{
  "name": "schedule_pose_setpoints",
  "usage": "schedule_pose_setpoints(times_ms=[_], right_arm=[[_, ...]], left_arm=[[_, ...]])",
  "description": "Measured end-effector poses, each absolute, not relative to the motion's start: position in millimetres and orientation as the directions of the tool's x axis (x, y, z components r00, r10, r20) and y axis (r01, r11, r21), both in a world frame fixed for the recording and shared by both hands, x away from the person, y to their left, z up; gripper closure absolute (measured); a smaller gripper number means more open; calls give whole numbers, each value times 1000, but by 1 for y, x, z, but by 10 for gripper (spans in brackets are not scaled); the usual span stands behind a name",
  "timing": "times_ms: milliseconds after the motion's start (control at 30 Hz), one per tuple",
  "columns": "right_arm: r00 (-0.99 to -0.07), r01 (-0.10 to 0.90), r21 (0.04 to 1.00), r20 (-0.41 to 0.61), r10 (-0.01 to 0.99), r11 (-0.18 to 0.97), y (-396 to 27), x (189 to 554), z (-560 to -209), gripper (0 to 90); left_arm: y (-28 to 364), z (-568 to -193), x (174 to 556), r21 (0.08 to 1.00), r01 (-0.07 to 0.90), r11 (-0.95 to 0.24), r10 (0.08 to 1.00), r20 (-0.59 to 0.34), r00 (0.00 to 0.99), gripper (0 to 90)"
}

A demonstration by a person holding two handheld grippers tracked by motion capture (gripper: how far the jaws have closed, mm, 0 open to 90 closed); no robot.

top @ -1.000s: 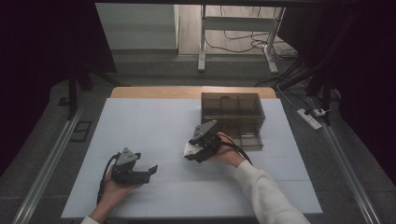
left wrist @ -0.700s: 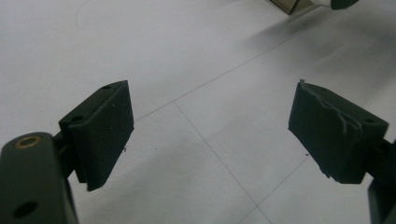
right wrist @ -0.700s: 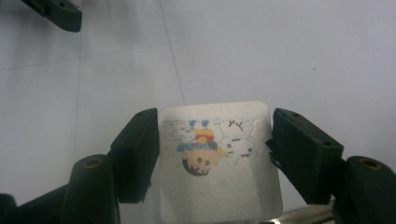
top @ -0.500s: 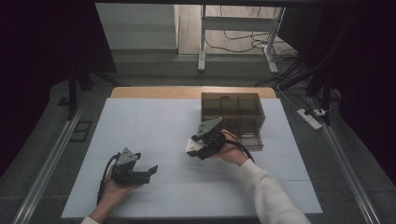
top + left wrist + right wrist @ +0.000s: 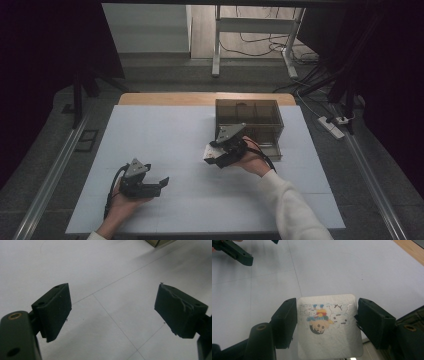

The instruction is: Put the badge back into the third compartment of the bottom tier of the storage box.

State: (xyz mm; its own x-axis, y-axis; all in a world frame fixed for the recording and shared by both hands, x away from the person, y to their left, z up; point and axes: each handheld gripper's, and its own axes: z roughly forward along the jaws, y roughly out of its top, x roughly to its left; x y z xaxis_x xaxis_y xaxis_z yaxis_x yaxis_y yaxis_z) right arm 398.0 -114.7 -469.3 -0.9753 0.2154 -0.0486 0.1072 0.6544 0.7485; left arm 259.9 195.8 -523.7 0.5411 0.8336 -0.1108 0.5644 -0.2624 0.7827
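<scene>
White cartoon-printed packet [image 5: 328, 325] sits pinched between the right gripper [image 5: 327, 322] jaws, just beside the smoky plastic organiser box [image 5: 249, 120]; left gripper [image 5: 112, 312] rests spread wide, well apart from it.

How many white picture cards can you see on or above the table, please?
1. The white card with a cartoon drawing sits between the jaws of the right gripper, in front of the dark box. Others may lie hidden inside the box.

Your left gripper [image 5: 161, 183] rests low, jaws spread wide apart; your right gripper [image 5: 212, 155] hangs raised, jaws clamped on a card [image 5: 328, 325].
</scene>
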Motion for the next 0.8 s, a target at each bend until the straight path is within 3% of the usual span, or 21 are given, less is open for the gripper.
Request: schedule_pose_setpoints(times_ms=[800], right_arm=[[-959,155,748,-43,280,645,-143,401,-471,330]], left_arm=[[196,-524,260,782,567,-259,835,-115,539,142]])
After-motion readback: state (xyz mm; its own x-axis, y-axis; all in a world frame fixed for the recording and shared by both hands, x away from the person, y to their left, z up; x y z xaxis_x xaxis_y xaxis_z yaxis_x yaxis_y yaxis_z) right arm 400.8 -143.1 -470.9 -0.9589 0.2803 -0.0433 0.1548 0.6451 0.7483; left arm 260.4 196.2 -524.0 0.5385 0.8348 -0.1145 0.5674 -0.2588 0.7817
